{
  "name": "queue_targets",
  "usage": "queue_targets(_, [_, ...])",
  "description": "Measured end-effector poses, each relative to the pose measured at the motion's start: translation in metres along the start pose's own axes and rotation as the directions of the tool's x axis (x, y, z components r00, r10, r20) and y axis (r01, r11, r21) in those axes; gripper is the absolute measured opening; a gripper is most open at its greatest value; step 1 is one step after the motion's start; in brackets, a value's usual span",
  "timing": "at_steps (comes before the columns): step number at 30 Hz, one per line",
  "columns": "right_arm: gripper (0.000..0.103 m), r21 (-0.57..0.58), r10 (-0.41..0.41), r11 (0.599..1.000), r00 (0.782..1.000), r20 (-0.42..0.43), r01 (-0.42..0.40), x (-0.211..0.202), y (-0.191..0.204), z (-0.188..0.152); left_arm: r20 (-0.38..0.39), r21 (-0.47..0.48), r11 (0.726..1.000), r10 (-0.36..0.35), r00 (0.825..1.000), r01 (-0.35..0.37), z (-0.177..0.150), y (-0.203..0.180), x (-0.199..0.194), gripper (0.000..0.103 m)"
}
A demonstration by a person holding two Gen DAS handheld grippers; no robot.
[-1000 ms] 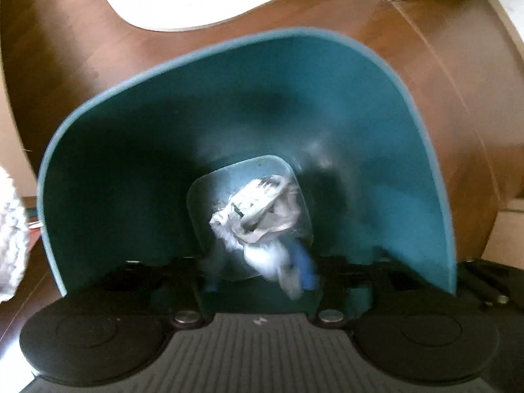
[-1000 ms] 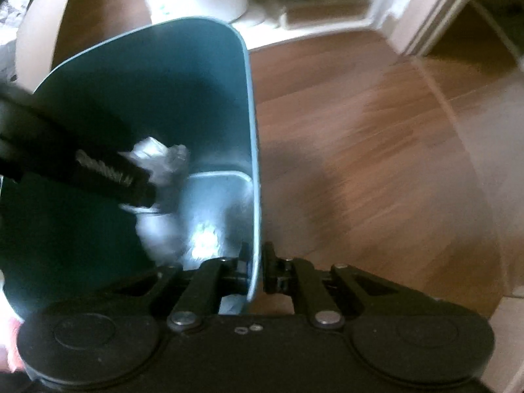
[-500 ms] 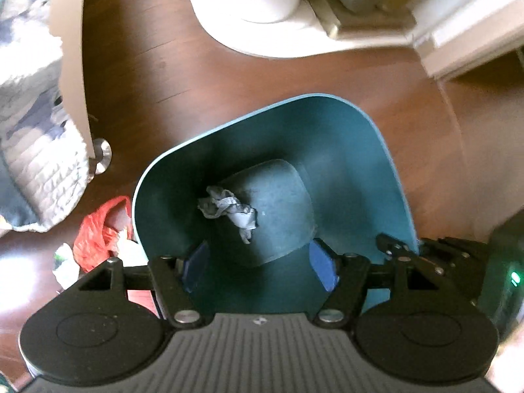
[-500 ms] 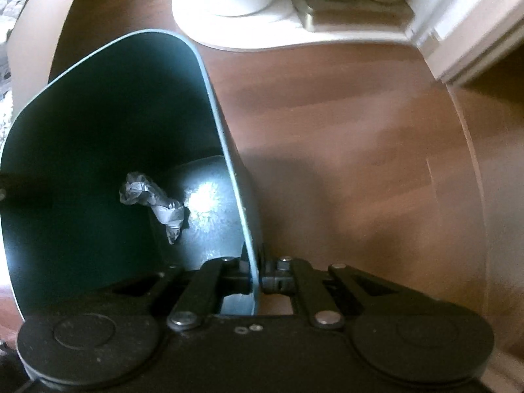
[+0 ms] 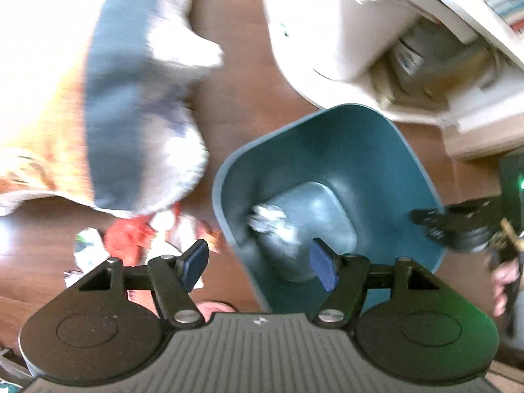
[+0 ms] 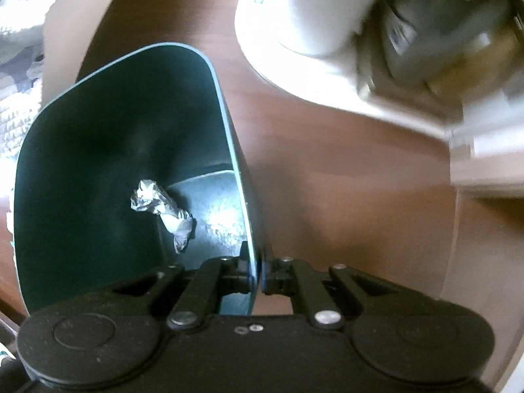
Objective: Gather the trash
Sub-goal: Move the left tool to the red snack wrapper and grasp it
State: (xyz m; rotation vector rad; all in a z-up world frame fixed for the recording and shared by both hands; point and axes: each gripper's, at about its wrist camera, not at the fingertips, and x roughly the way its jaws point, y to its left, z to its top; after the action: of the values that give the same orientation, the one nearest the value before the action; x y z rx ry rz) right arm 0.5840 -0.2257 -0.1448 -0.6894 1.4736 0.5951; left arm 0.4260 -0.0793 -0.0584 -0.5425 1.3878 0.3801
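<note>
Below, our right gripper (image 6: 257, 273) pinched the rim of the teal bin (image 6: 98, 137), its jaws nearly together on the wall. Our left gripper (image 5: 258, 263) hung with jaws spread and empty. Crumpled paper (image 6: 163, 211) lay inside the bin; red trash (image 5: 131, 235) sat on the floor (image 5: 249, 91) beside it.

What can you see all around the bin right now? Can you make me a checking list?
Surface: brown wood floor, bare beside the bin.
Job's things: teal bin standing open; one crumpled silvery scrap lies at its bottom.
Clutter: red and white wrappers on the floor beside the bin, blurred.
Grippers: left gripper open, nothing between its blue pads; right gripper pinched shut on the bin's rim.
Cables: nothing seen.
Surroundings: blue and white bedding hanging near the wrappers; white round-based appliance beyond the bin; details blurred.
</note>
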Motion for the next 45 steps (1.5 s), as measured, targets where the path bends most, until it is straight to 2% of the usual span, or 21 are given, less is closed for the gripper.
queue_targets(4, [0.007,-0.069,0.016,0.997,1.0,0.011,-0.015,-0.007,0.007,0.03,0.03,-0.114,0.993,0.04,0.999,-0.037,-0.005,0.022,-0.004,0.067])
queue_targets(6, [0.009,-0.072,0.083,0.994,0.996,-0.006,-0.084,-0.004,0.001,0.048,0.039,-0.207,0.977,0.067,0.997,-0.057,-0.012,0.033,-0.001,0.067])
queue_targets(8, [0.009,-0.137,0.127,0.982,0.992,-0.014,-0.128,0.003,0.0,0.065,0.055,-0.301,0.948,0.123,0.991,-0.101,-0.023,0.04,-0.006,0.067])
queue_targets(10, [0.008,-0.234,0.152,0.96,0.988,-0.024,-0.153,0.01,0.003,0.075,0.073,-0.404,0.905,0.179,0.981,-0.135,-0.037,0.039,-0.007,0.067])
queue_targets(12, [0.008,-0.323,0.172,0.93,0.985,-0.035,-0.174,0.011,0.007,0.079,0.097,-0.516,0.848,0.2,0.975,-0.123,-0.052,0.039,-0.008,0.067])
queue_targets(16, [0.005,-0.534,0.142,0.837,0.99,-0.002,-0.121,0.009,0.02,0.068,0.127,-0.671,0.736,0.233,0.964,-0.09,-0.085,0.036,0.002,0.067])
queue_targets(18, [0.004,-0.614,0.125,0.785,0.992,0.034,-0.078,0.008,0.023,0.062,0.139,-0.696,0.712,0.259,0.956,-0.091,-0.104,0.036,0.009,0.067])
queue_targets(19, [0.011,-0.635,0.125,0.769,0.991,0.05,-0.065,0.007,0.024,0.058,0.145,-0.703,0.705,0.27,0.952,-0.093,-0.112,0.036,0.014,0.067])
queue_targets(21, [0.01,-0.642,0.138,0.762,0.99,0.041,-0.08,0.008,0.025,0.055,0.163,-0.72,0.69,0.275,0.948,-0.076,-0.134,0.045,0.027,0.067])
queue_targets(24, [0.016,-0.656,0.161,0.748,0.987,0.023,-0.107,0.01,0.033,0.051,0.158,-0.72,0.687,0.291,0.944,-0.091,-0.165,0.061,0.064,0.067])
queue_targets(26, [0.026,-0.71,0.159,0.699,0.987,0.034,-0.088,0.015,0.04,0.046,0.162,-0.718,0.691,0.286,0.944,-0.086,-0.182,0.072,0.088,0.067])
queue_targets(28, [0.043,-0.754,0.169,0.649,0.985,0.02,-0.096,0.026,0.047,0.04,0.162,-0.706,0.701,0.299,0.94,-0.102,-0.194,0.081,0.11,0.067])
queue_targets(31, [0.045,-0.801,0.148,0.594,0.989,0.022,-0.071,0.04,0.056,0.038,0.17,-0.674,0.729,0.309,0.936,-0.118,-0.207,0.095,0.14,0.067])
queue_targets(33, [0.045,-0.828,0.136,0.56,0.989,0.064,-0.023,0.045,0.06,0.036,0.16,-0.654,0.748,0.282,0.946,-0.112,-0.215,0.108,0.162,0.068])
queue_targets(35, [0.041,-0.851,0.114,0.525,0.989,0.092,0.019,0.047,0.064,0.031,0.132,-0.65,0.751,0.262,0.956,-0.116,-0.222,0.125,0.185,0.068])
queue_targets(37, [0.03,-0.842,0.106,0.538,0.988,0.109,0.035,0.046,0.065,0.032,0.122,-0.635,0.765,0.235,0.964,-0.106,-0.226,0.137,0.203,0.068])
queue_targets(39, [0.03,-0.838,0.12,0.545,0.985,0.12,0.036,0.047,0.065,0.037,0.128,-0.611,0.78,0.264,0.956,-0.133,-0.224,0.144,0.213,0.068])
queue_targets(41, [0.027,-0.853,0.112,0.515,0.98,0.164,0.084,0.053,0.065,0.042,0.137,-0.595,0.793,0.257,0.957,-0.128,-0.217,0.149,0.22,0.068])
queue_targets(42, [0.019,-0.842,0.105,0.531,0.98,0.171,0.09,0.055,0.065,0.044,0.131,-0.589,0.797,0.259,0.957,-0.135,-0.213,0.15,0.223,0.068])
queue_targets(44, [0.01,-0.77,0.075,0.634,0.987,0.145,0.065,0.058,0.059,0.056,0.115,-0.595,0.789,0.27,0.956,-0.151,-0.209,0.15,0.227,0.068])
queue_targets(45, [0.008,-0.74,0.067,0.67,0.99,0.123,0.047,0.058,0.055,0.058,0.119,-0.6,0.791,0.238,0.964,-0.121,-0.208,0.149,0.23,0.068])
